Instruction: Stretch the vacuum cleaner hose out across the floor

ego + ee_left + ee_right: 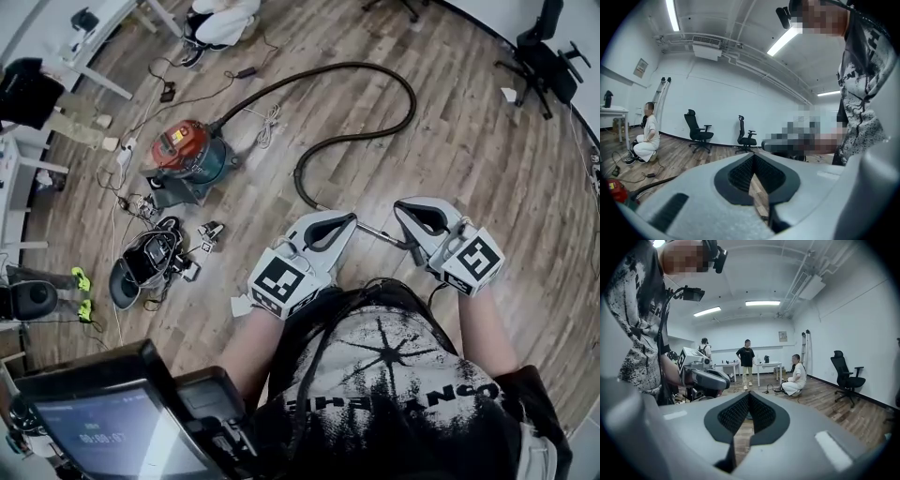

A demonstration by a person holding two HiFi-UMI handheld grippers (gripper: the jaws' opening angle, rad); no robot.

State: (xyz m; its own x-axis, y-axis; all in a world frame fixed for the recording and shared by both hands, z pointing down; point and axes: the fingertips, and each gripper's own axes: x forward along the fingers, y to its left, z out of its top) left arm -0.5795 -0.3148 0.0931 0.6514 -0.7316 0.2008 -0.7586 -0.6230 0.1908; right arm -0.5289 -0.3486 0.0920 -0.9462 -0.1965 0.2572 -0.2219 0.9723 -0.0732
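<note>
1. The jaws of the left gripper are pressed together with nothing between the pads. Only floorboards show through the slit below the tips.
2. The jaws of the right gripper are likewise shut and empty, with bare floor seen under them.
3. In the head view, both sets of jaws are held close to level and turned inward toward each other. This is judged to be a carrying pose, with the hose not yet gripped.
4. The vacuum cleaner hose lies on the floor below and beyond the jaws, curled into 1 loose loop rather than stretched. Its metal wand runs across the boards under the gap between the 2 sets of jaws. It is judged to be the nearest part to grip for pulling the loop straight.
5. The vacuum cleaner stands well beyond the left jaws and off to their left, among loose cables. It is judged to act as the anchor for the far end of the hose.
6. The near end of the wand passes under the right gripper, so its tip cannot be seen.
7. How high the jaws are above the wand cannot be told from any view.
8. In the left gripper view, only a dark strip of hose and a red edge of the vacuum cleaner show, low to the left of the jaws. In the right gripper view the hose is not visible at all.
</note>
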